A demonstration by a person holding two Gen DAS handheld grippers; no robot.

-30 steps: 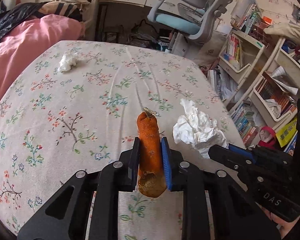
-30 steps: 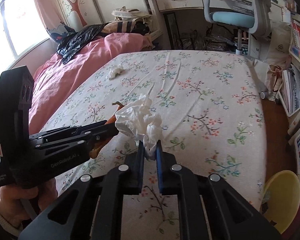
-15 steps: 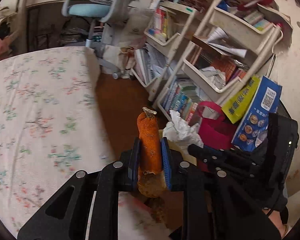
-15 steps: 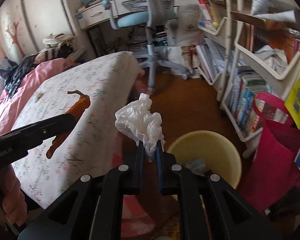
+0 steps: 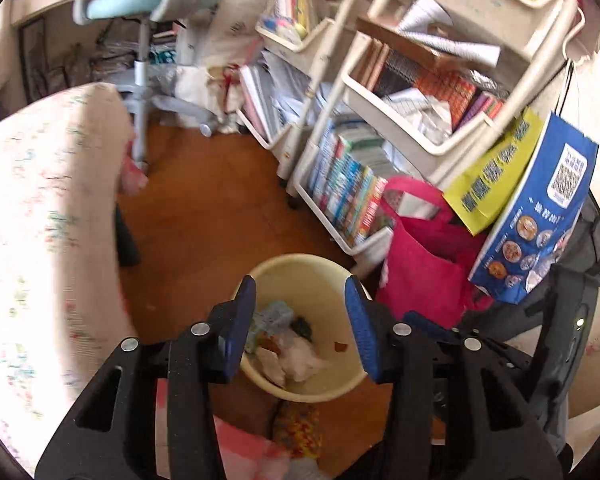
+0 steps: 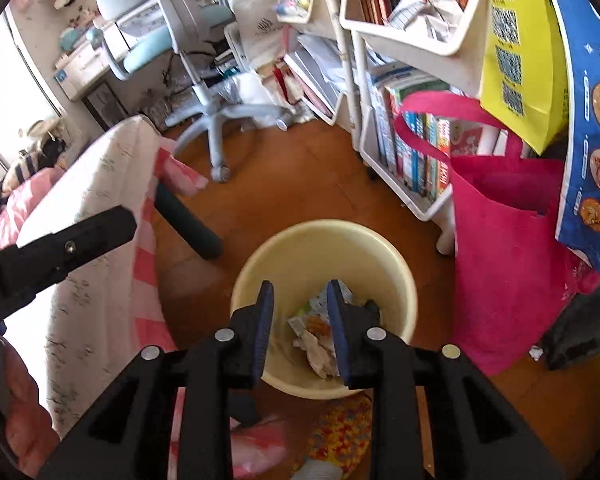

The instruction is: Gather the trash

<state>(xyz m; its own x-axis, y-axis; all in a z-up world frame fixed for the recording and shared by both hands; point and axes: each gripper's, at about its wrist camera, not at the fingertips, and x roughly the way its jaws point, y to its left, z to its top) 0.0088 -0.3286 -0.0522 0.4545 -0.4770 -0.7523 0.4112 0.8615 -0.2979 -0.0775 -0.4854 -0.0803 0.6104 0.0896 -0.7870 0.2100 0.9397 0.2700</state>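
Both grippers, left [image 5: 300,328] and right [image 6: 300,328], hang over the yellow bin [image 6: 380,244], fingers just spread with nothing between; tissue and peel [image 5: 296,354] lie inside.

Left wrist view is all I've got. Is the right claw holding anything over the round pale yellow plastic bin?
Observer: No. The right claw hangs above the round pale yellow plastic bin. Its jaws have just been opening, and nothing is between them.
Operator: Any trash lying outside the bin?
Observer: Possibly. A small white scrap lies on the brown wooden floor, beside the bright pink fabric bag. It is too small to identify.
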